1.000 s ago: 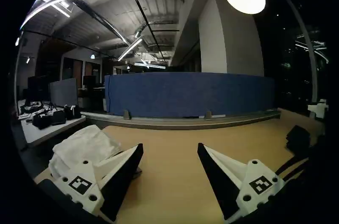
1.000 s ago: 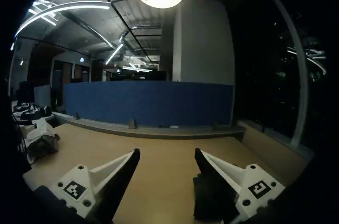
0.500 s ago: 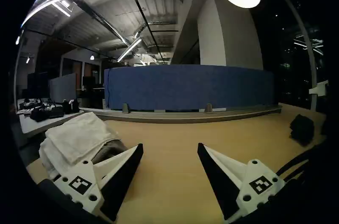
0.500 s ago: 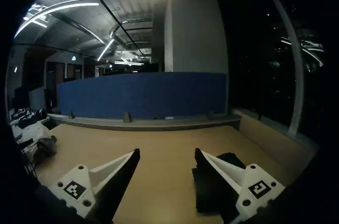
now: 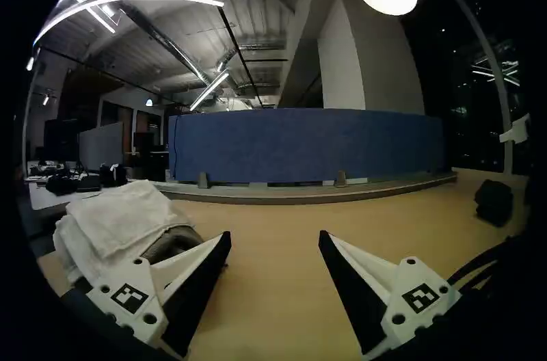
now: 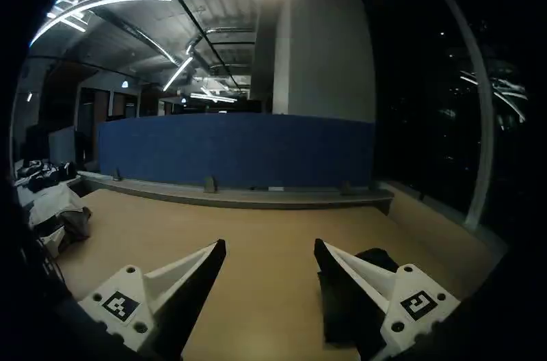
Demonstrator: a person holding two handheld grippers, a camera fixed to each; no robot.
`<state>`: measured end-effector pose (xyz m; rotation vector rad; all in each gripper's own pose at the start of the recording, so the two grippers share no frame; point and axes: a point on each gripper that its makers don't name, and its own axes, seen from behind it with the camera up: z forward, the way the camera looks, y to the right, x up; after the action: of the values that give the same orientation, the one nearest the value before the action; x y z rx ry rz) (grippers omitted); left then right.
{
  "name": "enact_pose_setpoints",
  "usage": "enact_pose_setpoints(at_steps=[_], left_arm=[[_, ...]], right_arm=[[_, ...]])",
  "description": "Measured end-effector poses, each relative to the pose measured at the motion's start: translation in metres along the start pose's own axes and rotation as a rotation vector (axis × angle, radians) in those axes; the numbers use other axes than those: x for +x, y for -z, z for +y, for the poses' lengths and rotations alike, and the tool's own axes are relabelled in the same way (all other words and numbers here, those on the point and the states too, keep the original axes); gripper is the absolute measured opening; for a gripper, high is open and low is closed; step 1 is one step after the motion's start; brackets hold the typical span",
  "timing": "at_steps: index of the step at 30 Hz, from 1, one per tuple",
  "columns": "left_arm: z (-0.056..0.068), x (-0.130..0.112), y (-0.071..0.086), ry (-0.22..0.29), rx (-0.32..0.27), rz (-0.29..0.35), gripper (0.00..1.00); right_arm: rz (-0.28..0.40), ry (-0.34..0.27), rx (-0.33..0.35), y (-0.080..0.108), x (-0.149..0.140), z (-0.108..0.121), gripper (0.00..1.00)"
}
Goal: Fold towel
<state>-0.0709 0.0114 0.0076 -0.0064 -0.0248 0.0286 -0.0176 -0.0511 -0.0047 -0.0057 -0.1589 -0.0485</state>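
Note:
A stack of folded white and grey towels (image 5: 119, 228) lies at the left end of the wooden table (image 5: 287, 224), just beyond the left finger of my left gripper (image 5: 273, 262). That gripper is open and holds nothing. In the right gripper view the same stack (image 6: 55, 214) sits far off at the left edge. My right gripper (image 6: 269, 266) is open too, hovering low over the table (image 6: 260, 238). A dark folded cloth (image 6: 352, 282) lies on the table behind its right finger, partly hidden by it. The dark cloth (image 5: 494, 201) also appears at the far right of the left gripper view.
A blue divider panel (image 5: 301, 145) runs along the table's far edge. A second desk with dark bags (image 5: 75, 182) stands to the left. Dark windows (image 6: 444, 142) line the right side beyond a white column (image 6: 328, 67).
Both views have shifted slightly as the hands moved. The towel stack has come lower and nearer in the left gripper view. Both grippers have stayed open.

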Motion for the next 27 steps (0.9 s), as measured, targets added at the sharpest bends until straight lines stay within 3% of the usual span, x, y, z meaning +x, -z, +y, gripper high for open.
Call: enact_pose_setpoints(at_steps=[6, 15, 27], left_arm=[[0.001, -0.004, -0.004, -0.015, -0.010, 0.000, 0.95], [-0.007, -0.005, -0.006, 0.013, -0.007, -0.001, 0.95], [-0.007, -0.003, -0.004, 0.010, -0.004, -0.002, 0.96]], right_arm=[[0.009, 0.007, 0.001, -0.001, 0.003, -0.002, 1.00], [0.022, 0.000, -0.005, 0.000, 0.007, 0.005, 1.00], [0.064, -0.012, -0.029, -0.001, 0.013, 0.027, 1.00]])
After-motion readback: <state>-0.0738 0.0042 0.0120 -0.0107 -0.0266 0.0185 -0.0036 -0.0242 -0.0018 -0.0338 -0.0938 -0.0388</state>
